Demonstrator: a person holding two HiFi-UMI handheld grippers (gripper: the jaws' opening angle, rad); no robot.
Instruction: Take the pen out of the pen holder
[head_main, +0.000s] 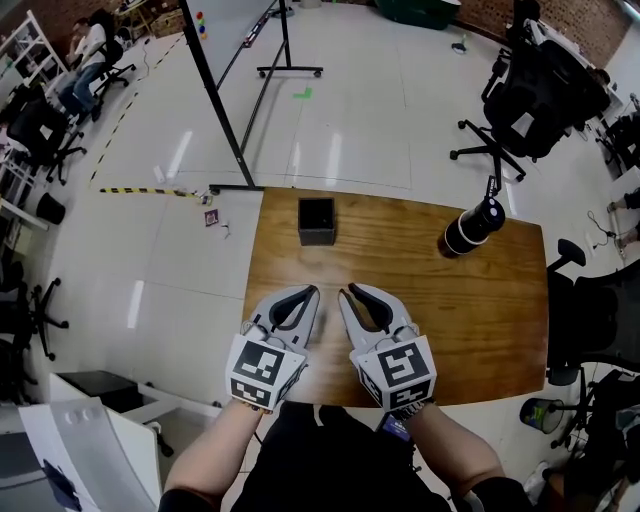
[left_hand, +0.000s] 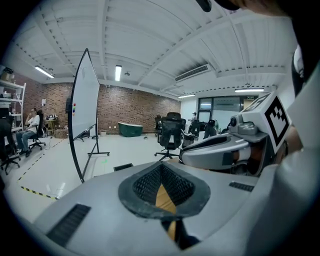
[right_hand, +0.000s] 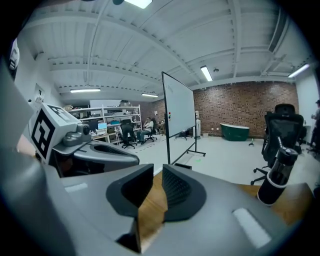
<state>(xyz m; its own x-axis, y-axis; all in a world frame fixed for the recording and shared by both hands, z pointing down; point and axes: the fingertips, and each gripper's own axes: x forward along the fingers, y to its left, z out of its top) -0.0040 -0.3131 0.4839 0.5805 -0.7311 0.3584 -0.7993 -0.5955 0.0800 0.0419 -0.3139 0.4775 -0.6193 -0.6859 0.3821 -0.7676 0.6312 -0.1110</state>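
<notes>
Fingers (left_hand: 145, 186) of the left gripper (head_main: 310, 291) are pressed together at the tips, holding nothing. On the right gripper (head_main: 350, 291) the fingers (right_hand: 177, 187) stand slightly apart, with only bare wood showing in the narrow gap. Both grippers sit low in the centre of the head view, over a wooden table (head_main: 480, 320). A black square pen holder (head_main: 316, 221) stands above them, well apart. No pen can be made out in it. At upper right is a black bottle (head_main: 472, 227).

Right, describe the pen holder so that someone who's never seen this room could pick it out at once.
Start at the wooden table in front of the person. Near its far edge, left of middle, stands the pen holder. It is a small black open-topped box with square sides, unlike the round black-and-white bottle further right.
</notes>
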